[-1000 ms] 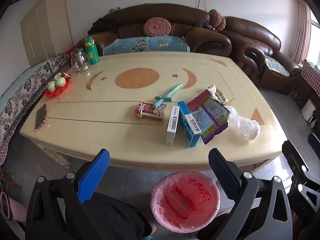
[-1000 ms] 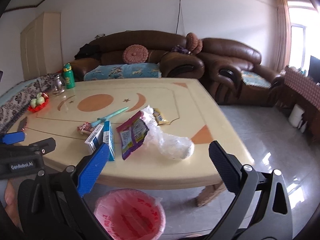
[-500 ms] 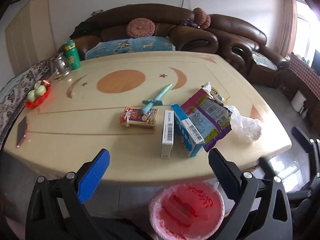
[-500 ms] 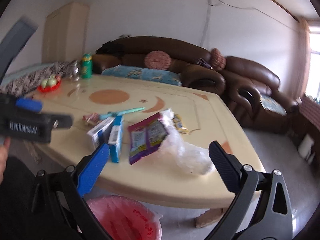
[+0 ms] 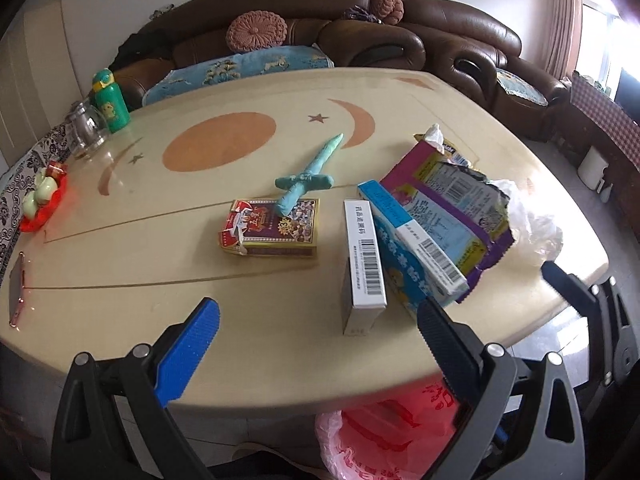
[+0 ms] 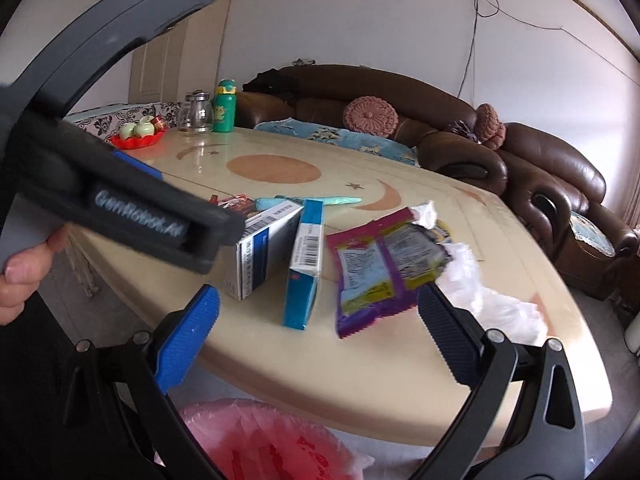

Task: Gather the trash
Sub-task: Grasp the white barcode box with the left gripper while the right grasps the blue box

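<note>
left claw (image 5: 316,322) nearer table (image 5: 120,248), spread wide

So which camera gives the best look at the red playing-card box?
The left wrist view. There the red card box lies whole and unobstructed on the table, with the teal toy sword resting on it. In the right wrist view only a red sliver shows behind the left hand-held gripper.

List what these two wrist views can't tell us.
- Bin contents: left wrist view shows only its pink liner, cut off by the table edge and the frame bottom.
- Red box: right wrist view, mostly hidden behind the left gripper's body.
- Box print: too small to read.
- Clear plastic bag: motion-blurred in the right wrist view; contents unclear.
- Phone-like item: at the left edge, distorted.
</note>
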